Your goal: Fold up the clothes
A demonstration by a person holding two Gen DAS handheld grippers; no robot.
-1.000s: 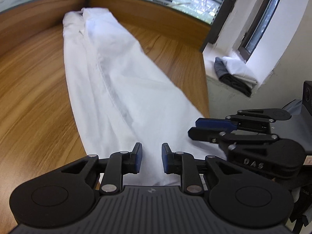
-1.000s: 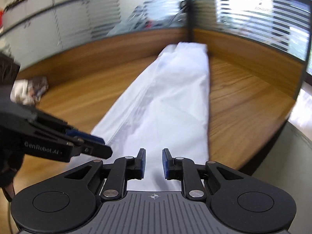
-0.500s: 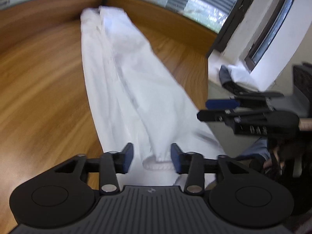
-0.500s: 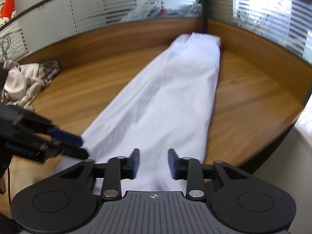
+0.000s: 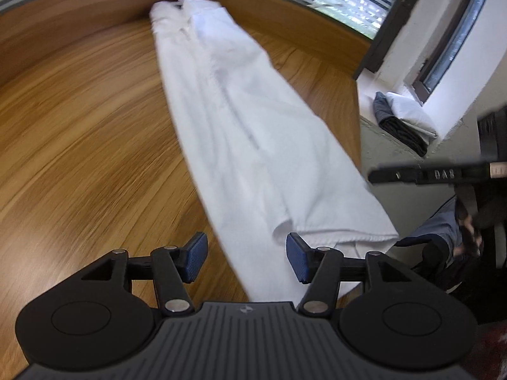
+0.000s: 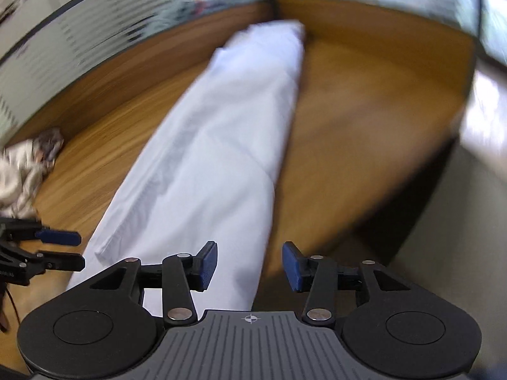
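Note:
A long white garment (image 5: 253, 133) lies folded lengthwise on the wooden table (image 5: 79, 158), running from the far corner to the near edge. My left gripper (image 5: 246, 258) hovers over its near left edge. Its jaws are opening, and the blue pads press on nothing. The hem (image 5: 332, 234) lies just ahead of the right pad. My right gripper (image 6: 249, 264) hangs over the right edge of the white garment (image 6: 221, 142), its jaws also opening with only cloth beneath them. Each view shows the other gripper at its side: the right gripper (image 5: 380, 175) and the left gripper (image 6: 76, 249).
Folded dark and white clothes (image 5: 402, 117) sit on a window sill beyond the table's right edge. A crumpled pale cloth (image 6: 22, 174) lies at the far left of the table. Wooden and glass partitions (image 6: 95, 47) wall the back. A person's blue clothing (image 5: 437, 231) shows at the right.
Both grippers' jaws have widened from a narrow gap. The two grippers have drifted apart, the left toward the garment's left edge and the right toward its right edge. The right view has rolled.

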